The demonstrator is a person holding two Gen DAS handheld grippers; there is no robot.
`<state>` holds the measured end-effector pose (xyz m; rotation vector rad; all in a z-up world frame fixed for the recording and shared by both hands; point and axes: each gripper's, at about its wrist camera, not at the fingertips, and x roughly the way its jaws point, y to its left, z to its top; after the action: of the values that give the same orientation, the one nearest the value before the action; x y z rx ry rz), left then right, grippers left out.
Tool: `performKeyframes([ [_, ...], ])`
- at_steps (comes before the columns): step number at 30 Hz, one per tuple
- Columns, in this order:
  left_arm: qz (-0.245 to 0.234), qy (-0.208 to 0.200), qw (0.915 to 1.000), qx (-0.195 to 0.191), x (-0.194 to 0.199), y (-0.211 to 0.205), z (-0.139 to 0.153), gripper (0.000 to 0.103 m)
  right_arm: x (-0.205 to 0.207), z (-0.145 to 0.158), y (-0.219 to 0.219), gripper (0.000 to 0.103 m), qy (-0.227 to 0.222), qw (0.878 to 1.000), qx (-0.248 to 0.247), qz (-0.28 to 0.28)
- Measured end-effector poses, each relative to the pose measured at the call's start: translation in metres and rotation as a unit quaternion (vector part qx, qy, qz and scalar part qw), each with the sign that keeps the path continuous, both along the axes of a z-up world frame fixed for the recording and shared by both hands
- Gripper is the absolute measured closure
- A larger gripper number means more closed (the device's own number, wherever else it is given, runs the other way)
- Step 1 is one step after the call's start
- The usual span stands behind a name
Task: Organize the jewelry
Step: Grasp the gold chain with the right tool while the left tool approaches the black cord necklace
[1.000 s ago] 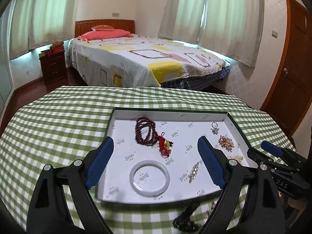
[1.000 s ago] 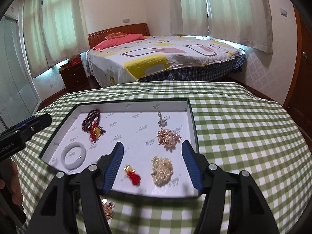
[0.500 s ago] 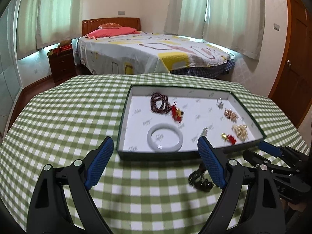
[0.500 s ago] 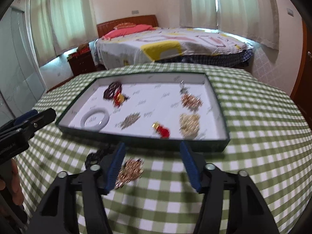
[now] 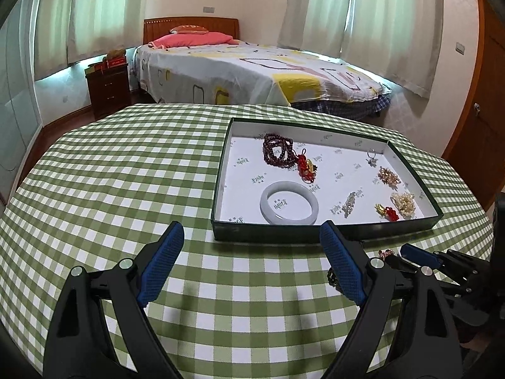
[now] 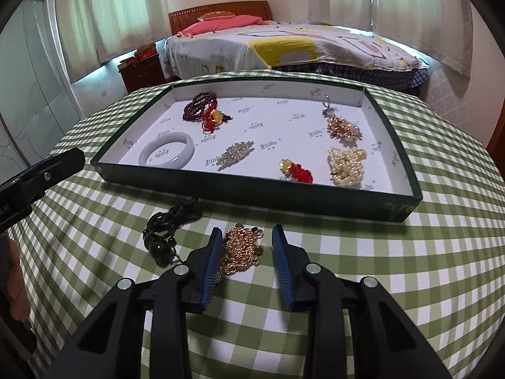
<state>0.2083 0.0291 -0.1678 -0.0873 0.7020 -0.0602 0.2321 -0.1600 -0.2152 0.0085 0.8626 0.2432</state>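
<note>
A dark green tray (image 6: 252, 195) with a white floor lies on the checked tablecloth. It holds a white bangle (image 6: 167, 154), dark red beads (image 6: 199, 107), a pearl cluster (image 6: 345, 165) and several other pieces. In front of the tray a gold chain pile (image 6: 243, 249) lies on the cloth. My right gripper (image 6: 246, 228) straddles the pile with its jaws closing; the left pad is at the chain and a gap remains on the right. A black cord necklace (image 6: 164, 233) lies just left of it. My left gripper (image 5: 251, 225) stands wide open with nothing in it, short of the tray's (image 5: 284, 235) front wall.
The round table's edge curves away on all sides under the green checked tablecloth (image 5: 126, 173). A bed (image 5: 252, 72) and a nightstand (image 5: 109, 88) stand behind. A hand (image 6: 12, 284) holds the left gripper at the left edge of the right wrist view.
Both grippers have drawn back from over the tray to the cloth in front of it. The right jaws have narrowed around the gold chain pile. The left jaws stay wide.
</note>
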Motion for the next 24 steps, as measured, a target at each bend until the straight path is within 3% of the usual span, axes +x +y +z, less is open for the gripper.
performKeyframes([
  [8, -0.009, 0.009, 0.9999, 0.0, 0.001, -0.009, -0.006, 0.017, -0.004, -0.003, 0.006, 0.088, 0.005, 1.0, -0.004, 0.017],
  [24, -0.044, 0.025, 0.9987, -0.004, -0.001, -0.037, -0.017, 0.017, -0.015, 0.018, -0.016, 0.091, -0.034, 0.999, -0.005, 0.001],
])
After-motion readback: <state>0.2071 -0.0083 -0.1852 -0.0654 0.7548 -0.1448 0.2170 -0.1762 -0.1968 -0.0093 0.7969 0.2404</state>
